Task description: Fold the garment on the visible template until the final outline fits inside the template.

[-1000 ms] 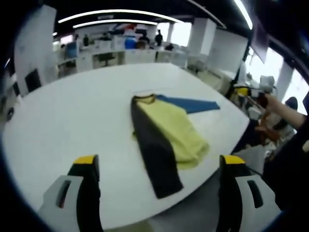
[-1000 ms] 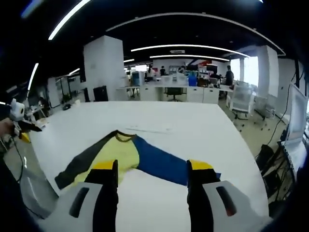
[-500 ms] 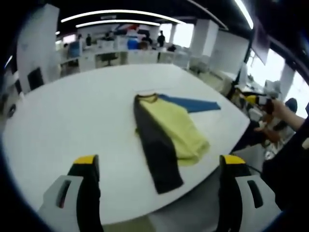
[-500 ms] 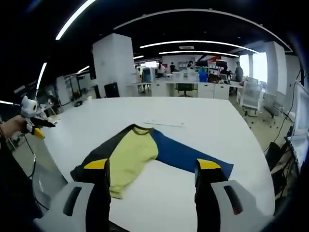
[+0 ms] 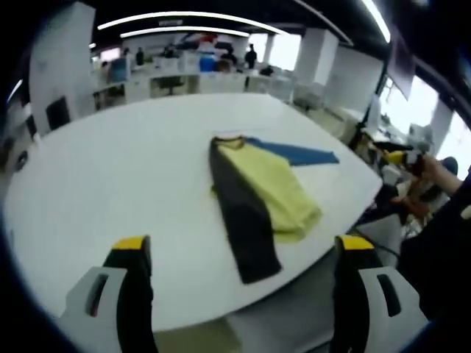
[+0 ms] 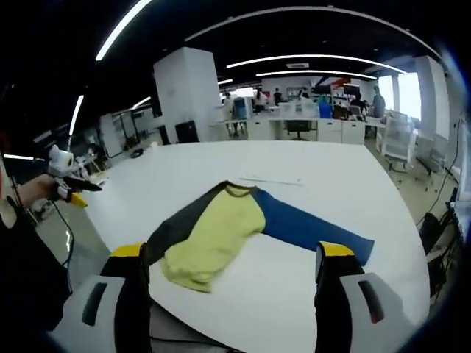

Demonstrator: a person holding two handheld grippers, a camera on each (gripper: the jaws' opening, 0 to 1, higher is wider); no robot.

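An open-plan office stretches beyond a large white table (image 6: 309, 165) that lies ahead of both grippers. Past the table's far edge, rows of white desks (image 6: 302, 129) with office chairs (image 6: 401, 143) fill the floor, and several people (image 6: 377, 103) stand or sit among them. Long curved strip lights (image 6: 316, 59) run across a dark ceiling, square white pillars (image 6: 188, 92) rise between the desk rows, and daylight enters through windows (image 5: 397, 99) to the right of the left gripper.
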